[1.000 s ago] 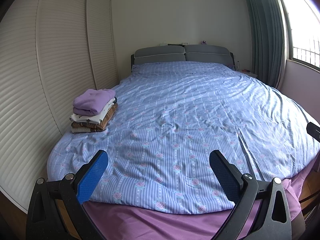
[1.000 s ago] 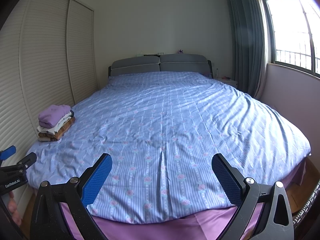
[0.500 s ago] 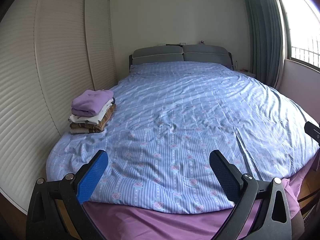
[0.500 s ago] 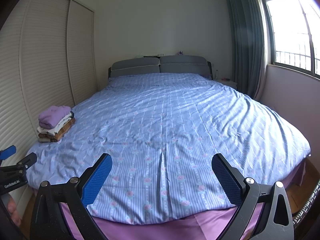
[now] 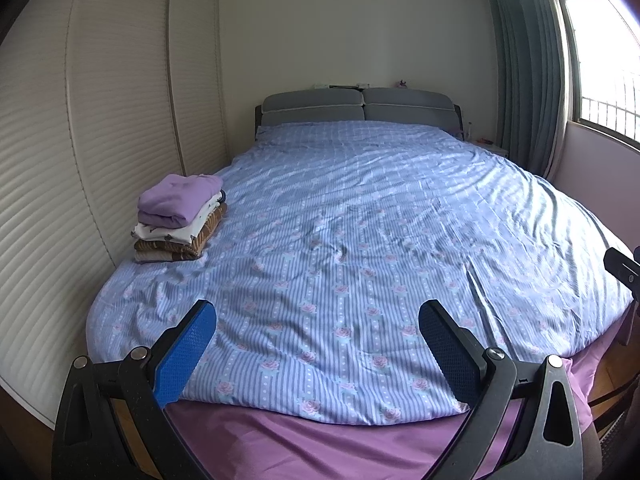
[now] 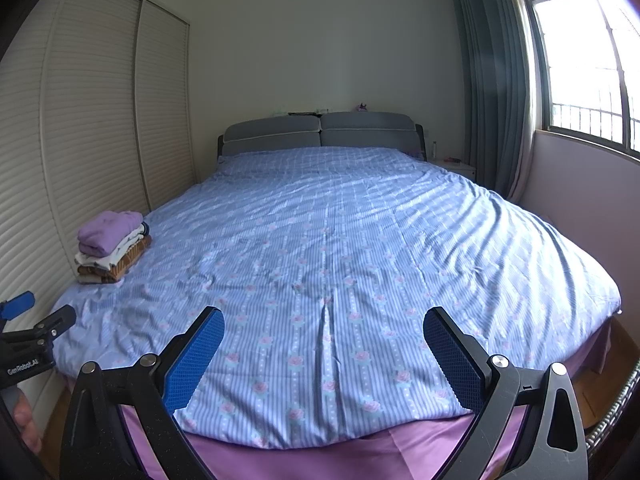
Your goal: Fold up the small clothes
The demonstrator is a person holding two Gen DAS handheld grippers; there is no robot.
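A stack of folded small clothes (image 5: 178, 218) (image 6: 112, 246), lilac on top, then white, then brown, sits at the left edge of the bed. My left gripper (image 5: 318, 316) is open and empty, held back from the foot of the bed. My right gripper (image 6: 324, 320) is likewise open and empty at the foot of the bed. In the right wrist view the left gripper's fingers (image 6: 38, 320) show at the left edge, with a hand (image 6: 24, 420) below them. No loose garment shows on the bedspread.
A blue striped floral bedspread (image 5: 380, 240) covers the bed, with a purple sheet (image 5: 320, 440) at its foot. Louvred wardrobe doors (image 5: 80, 160) run close along the left side. A grey headboard (image 6: 320, 132), curtains (image 6: 492, 100) and a window (image 6: 592, 72) lie beyond.
Both grippers have drifted slightly back and up from the bed, which sits a little lower in view. Both stay open and empty.
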